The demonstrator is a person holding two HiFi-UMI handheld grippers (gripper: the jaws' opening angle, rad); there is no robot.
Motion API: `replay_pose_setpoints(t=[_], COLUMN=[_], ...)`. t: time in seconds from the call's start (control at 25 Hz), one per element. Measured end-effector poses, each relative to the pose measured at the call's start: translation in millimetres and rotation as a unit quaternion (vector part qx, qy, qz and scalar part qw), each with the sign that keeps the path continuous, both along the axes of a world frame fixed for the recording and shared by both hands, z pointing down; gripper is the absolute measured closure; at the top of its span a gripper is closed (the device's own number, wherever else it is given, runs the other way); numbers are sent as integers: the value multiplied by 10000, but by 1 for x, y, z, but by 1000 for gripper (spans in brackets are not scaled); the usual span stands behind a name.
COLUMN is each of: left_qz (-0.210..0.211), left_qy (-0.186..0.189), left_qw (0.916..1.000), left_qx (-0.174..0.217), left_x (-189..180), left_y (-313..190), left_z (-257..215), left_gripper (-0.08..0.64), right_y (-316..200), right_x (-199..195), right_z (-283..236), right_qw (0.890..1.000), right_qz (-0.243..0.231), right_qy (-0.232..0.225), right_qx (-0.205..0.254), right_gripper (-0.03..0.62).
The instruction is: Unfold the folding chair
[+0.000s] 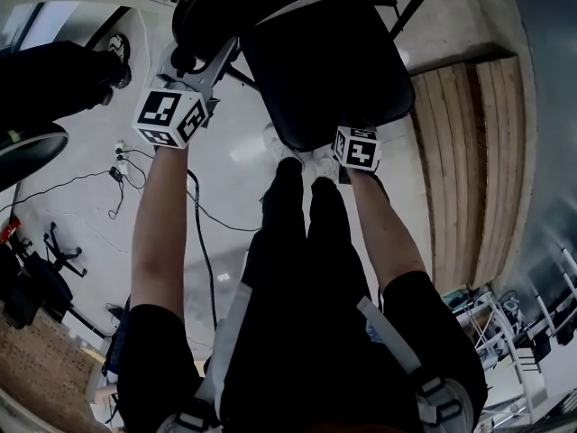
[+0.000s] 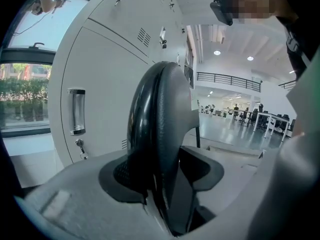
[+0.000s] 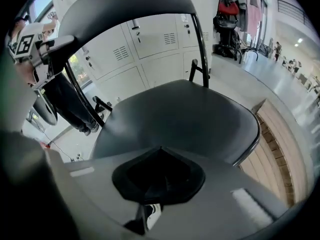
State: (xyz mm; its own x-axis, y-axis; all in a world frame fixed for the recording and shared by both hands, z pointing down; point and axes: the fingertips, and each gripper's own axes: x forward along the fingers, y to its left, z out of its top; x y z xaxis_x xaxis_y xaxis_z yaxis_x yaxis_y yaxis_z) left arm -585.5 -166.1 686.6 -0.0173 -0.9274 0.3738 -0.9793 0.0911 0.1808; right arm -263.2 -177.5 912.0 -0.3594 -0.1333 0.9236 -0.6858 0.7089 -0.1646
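A pale, glossy concrete floor (image 1: 225, 156) reflects the overhead light, and thin black cables (image 1: 122, 177) trail across it. Beside it lies a raised platform of light wooden slats (image 1: 469, 161). A bank of pale grey metal lockers (image 2: 105, 79) with louvred vents and a chrome recessed handle (image 2: 76, 112) fills one wall, next to a window onto green foliage (image 2: 24, 100). Beyond, a bright white hall opens out, with round ceiling lights (image 2: 217, 52), a dark balcony railing (image 2: 227, 79) and distant desks (image 2: 267, 118).
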Motion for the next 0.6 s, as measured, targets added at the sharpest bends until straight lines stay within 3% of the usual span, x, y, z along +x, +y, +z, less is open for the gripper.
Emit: replay_pose_setpoints(t=[0.2,0.6], left_qz=[16,22], left_qy=[75,275], left_qw=[10000,9996], left_qx=[-15,-88], left_x=[-13,-37], left_y=[-9,-18], left_z=[10,36], left_gripper=[341,328], right_y=[6,20], right_x=[-2,7], right_z=[12,48], right_qw=[9994,9981], right_qz=[-304,-273], right_qy=[144,485], right_qx=[-15,-270], right_gripper=[588,588])
